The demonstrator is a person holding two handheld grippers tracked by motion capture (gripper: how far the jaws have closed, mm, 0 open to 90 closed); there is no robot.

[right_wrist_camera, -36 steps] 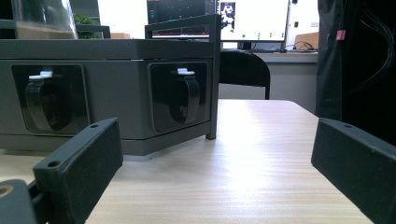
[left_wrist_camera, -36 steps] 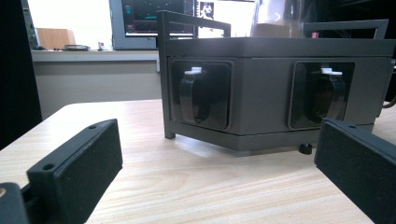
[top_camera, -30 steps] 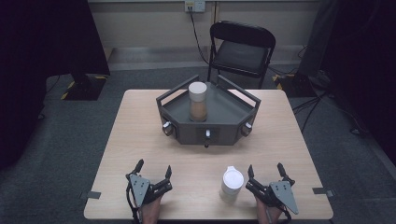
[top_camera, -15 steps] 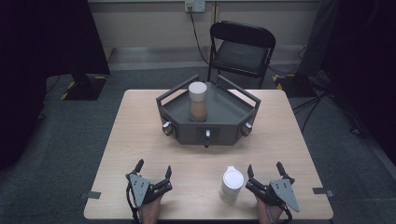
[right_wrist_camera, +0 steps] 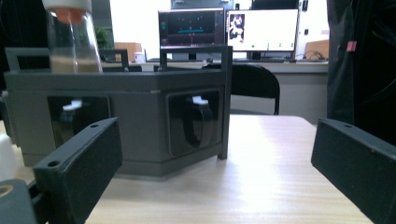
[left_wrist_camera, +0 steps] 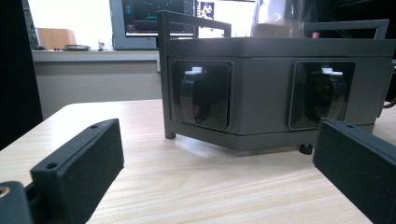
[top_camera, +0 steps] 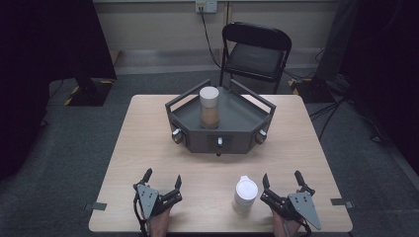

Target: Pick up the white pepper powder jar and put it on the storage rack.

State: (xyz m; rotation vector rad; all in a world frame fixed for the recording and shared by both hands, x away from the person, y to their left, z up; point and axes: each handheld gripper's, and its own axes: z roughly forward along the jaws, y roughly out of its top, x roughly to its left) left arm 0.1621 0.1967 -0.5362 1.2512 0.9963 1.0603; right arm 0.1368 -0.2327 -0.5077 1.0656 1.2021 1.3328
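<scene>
Table (top_camera: 148, 148) — grey tray (top_camera: 220, 140) mid, white jar (top_camera: 245, 194) beside right gripper (top_camera: 281, 181).

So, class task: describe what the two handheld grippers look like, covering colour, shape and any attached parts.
Both are black two-jaw tools. The left gripper and the right gripper each carry a grey three-cornered plate on top. In the gripper views the jaws are blocky black pads with a matte, slightly rough face and small round holes along the upper edge. A dark cable trails from the left one.

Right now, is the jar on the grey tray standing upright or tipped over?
Upright. In the high view the jar stands on the grey tray, white lid on top, brown contents settled in its lower part; the right gripper view also shows it vertical.
</scene>
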